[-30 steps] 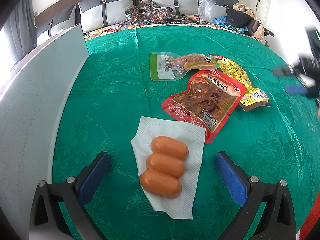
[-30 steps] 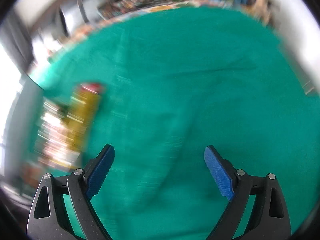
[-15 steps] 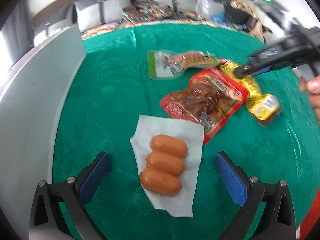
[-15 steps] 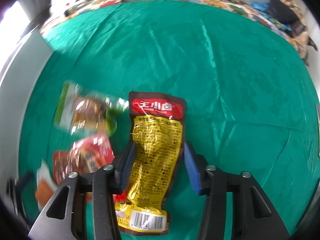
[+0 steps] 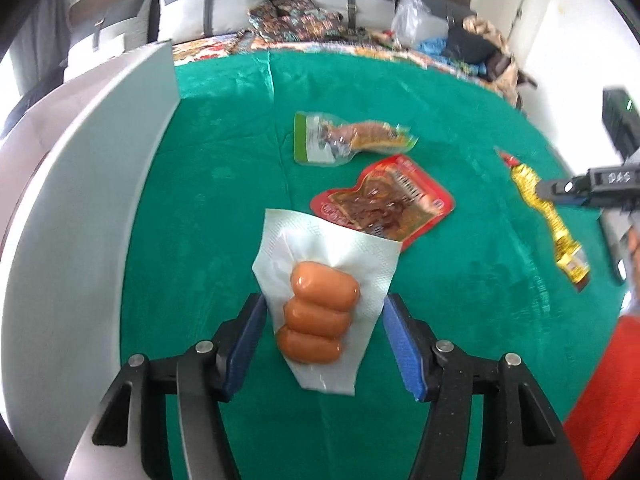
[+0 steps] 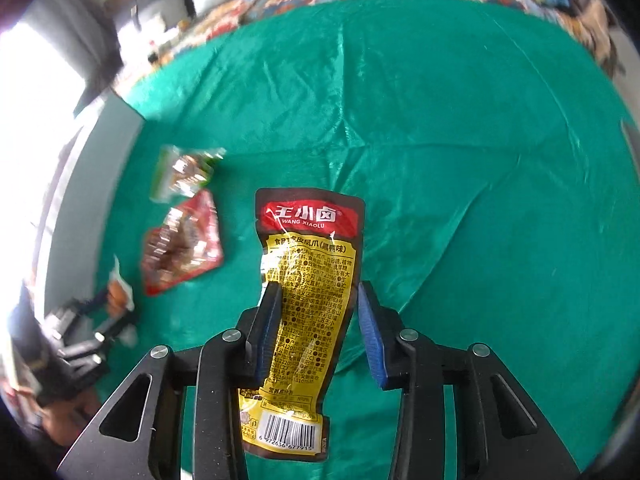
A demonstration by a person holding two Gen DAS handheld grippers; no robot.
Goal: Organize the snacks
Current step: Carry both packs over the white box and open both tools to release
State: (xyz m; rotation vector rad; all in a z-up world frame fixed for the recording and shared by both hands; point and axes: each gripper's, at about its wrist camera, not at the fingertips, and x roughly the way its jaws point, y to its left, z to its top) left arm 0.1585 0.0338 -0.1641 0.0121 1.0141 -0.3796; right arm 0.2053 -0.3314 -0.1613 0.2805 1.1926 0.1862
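Observation:
My left gripper (image 5: 322, 344) is shut on a clear white pack of three sausages (image 5: 320, 312), lifted off the green cloth. My right gripper (image 6: 318, 328) is shut on a yellow and red chicken-feet pouch (image 6: 308, 292) and holds it above the cloth; the pouch also shows in the left wrist view (image 5: 548, 216). A red fish-snack pack (image 5: 384, 200) and a green-ended clear pack (image 5: 348, 140) lie flat on the cloth beyond the sausages. Both also show in the right wrist view, the red pack (image 6: 184, 248) and the clear pack (image 6: 180, 172) at the left.
A tall white panel (image 5: 80, 184) stands along the cloth's left side. Grey cushions (image 5: 208, 8), patterned fabric and bags (image 5: 416, 20) lie at the far edge. The green cloth (image 6: 460, 140) is wrinkled to the right.
My left gripper has closed on the sausage pack and lifted it. My right gripper has raised the yellow pouch and carried it right, away from the red pack.

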